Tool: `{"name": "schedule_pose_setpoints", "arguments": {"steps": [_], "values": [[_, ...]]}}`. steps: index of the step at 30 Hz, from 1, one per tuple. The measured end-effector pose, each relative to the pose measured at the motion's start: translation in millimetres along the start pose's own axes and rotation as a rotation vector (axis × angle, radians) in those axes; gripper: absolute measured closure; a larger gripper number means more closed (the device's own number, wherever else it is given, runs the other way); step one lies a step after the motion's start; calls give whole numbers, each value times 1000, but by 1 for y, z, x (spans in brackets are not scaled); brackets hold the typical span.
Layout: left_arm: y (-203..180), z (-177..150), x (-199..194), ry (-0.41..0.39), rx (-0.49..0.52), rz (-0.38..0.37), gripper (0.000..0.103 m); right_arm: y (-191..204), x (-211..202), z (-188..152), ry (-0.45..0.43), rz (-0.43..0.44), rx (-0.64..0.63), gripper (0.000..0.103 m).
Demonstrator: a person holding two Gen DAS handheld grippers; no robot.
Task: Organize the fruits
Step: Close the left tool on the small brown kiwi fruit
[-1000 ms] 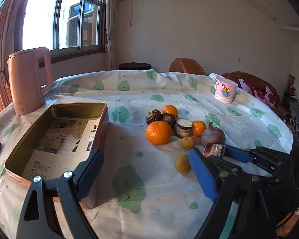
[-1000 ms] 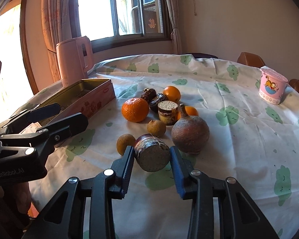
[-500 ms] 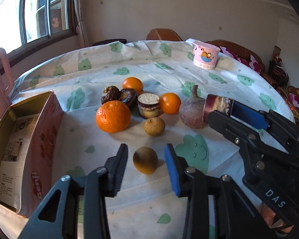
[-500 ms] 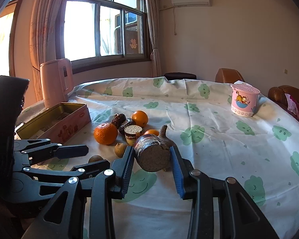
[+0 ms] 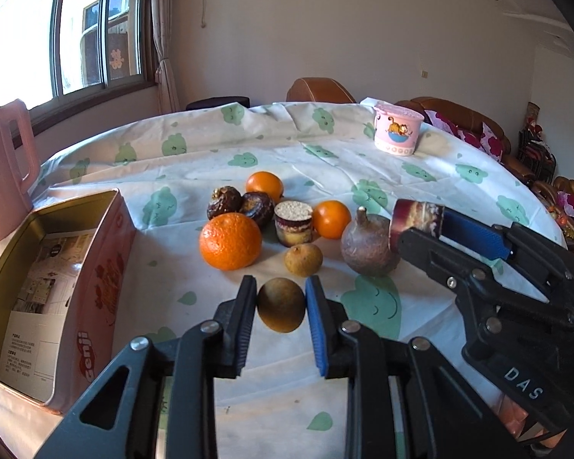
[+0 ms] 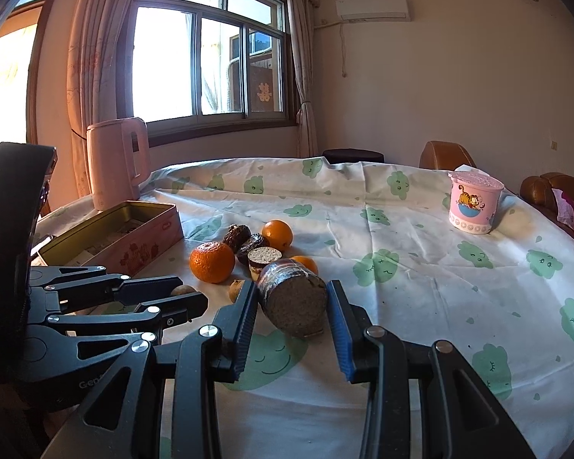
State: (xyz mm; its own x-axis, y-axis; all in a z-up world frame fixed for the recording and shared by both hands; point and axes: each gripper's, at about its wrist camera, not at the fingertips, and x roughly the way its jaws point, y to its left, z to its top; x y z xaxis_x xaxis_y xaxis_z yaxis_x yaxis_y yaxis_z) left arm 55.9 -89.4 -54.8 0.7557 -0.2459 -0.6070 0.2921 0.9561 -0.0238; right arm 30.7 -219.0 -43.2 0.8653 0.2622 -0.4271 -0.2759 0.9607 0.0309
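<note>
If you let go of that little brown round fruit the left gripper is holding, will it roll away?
Probably a bit. The small brown fruit looks almost ball-shaped, with no flat side to sit on, so it may wobble or roll on the tablecloth. It seems firm: the left gripper pinches it without any visible dent. Being so small, it is likely light.
</note>
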Motion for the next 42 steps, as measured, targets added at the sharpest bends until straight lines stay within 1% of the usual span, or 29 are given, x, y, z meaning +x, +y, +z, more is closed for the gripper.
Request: {"name": "schedule_pose_setpoints", "arguments": {"steps": [5,20,42], "values": [[3,0,-7,-50,-14,19,75,2,-2,0,-13,2,-16,64],[6,-3,-25,-155,-37,52,75,6,-7,-1,-52,0,-41,64],[8,-6,-35,-222,-58,57,75,7,-15,-5,-108,0,-51,64]]}}
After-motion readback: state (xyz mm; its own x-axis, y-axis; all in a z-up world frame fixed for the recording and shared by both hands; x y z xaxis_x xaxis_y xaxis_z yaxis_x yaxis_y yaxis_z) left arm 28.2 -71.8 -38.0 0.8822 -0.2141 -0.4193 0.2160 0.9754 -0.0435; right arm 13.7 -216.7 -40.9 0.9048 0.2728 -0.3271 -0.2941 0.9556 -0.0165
